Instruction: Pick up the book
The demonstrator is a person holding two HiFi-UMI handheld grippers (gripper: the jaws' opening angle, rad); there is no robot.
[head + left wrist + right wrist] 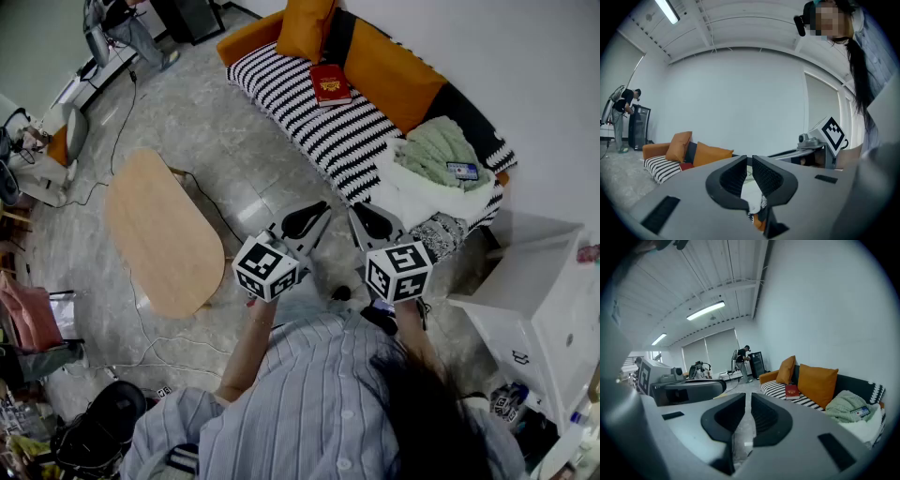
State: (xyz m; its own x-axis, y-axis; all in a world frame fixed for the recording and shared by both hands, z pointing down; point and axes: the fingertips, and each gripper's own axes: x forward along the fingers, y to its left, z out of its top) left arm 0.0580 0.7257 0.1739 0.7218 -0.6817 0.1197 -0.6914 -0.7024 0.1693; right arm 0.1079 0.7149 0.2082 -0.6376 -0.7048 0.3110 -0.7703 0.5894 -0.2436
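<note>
At the far left of the head view, a long oval wooden table (159, 234) stands on the grey stone floor (234, 141), with cables trailing past it.

Just right of the table, the left gripper (317, 212) is held out in front of the person's striped shirt (309, 403). Its own view shows the jaws drawn together to a thin slit, with nothing caught between them.

Up and beyond it is the book (330, 84). It is a small red volume with yellow print across the middle of its cover. It lies flat and face up on the black-and-white striped seat of the sofa (309, 117), close under the orange cushion (305, 28) at the end away from the person. It is well apart from both grippers and nothing touches it. In the right gripper view the book (791, 391) shows as a red block on the stripes, in front of the orange back cushions.

The right gripper (364, 214) is held just beside the left, marker cube uppermost. Its jaws are likewise closed on nothing, and only floor shows through the gap.

Farther right on the sofa, a pale green blanket (436, 150) is heaped over white bedding, with a small blue object on it that is too small to identify. A white cabinet (534, 300) stands at the right edge.
</note>
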